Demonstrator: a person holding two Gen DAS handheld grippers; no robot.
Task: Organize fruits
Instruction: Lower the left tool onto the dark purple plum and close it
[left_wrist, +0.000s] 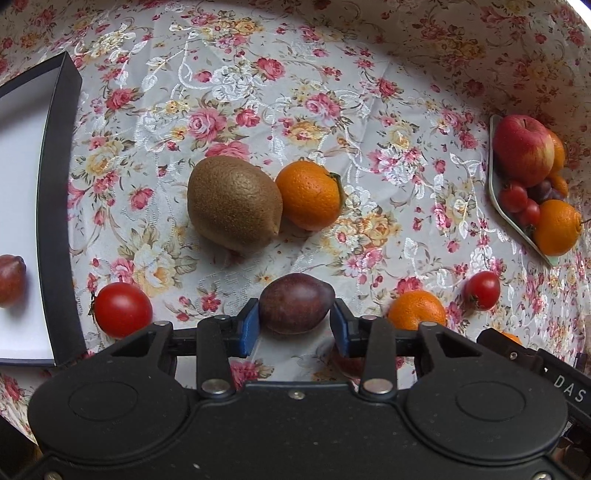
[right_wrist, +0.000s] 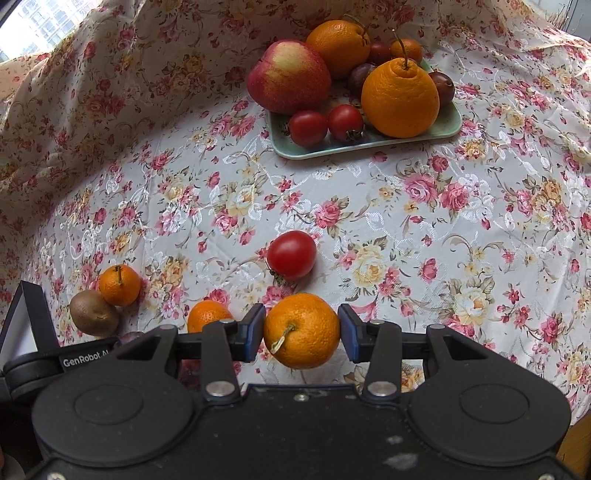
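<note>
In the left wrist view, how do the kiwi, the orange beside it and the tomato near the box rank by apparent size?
1. kiwi
2. orange
3. tomato

The tomato lies nearer the camera, so its true size may be smaller still.

left tool (left_wrist: 294, 322) part-closed, pads touching something; right tool (right_wrist: 301, 332) likewise

You work over a woven floral cloth (left_wrist: 332, 110) with shiny, satin-like raised threads, creased in places. The kiwi (left_wrist: 233, 204) looks matt, brown and finely rough, the mandarin (right_wrist: 301, 331) dimpled and faintly glossy, the plum (left_wrist: 294, 302) smooth with a dull sheen. The tray (right_wrist: 369, 146) looks like smooth glazed ceramic or plastic; your gripper pads (left_wrist: 248, 326) are matt blue on grainy black plastic.
</note>
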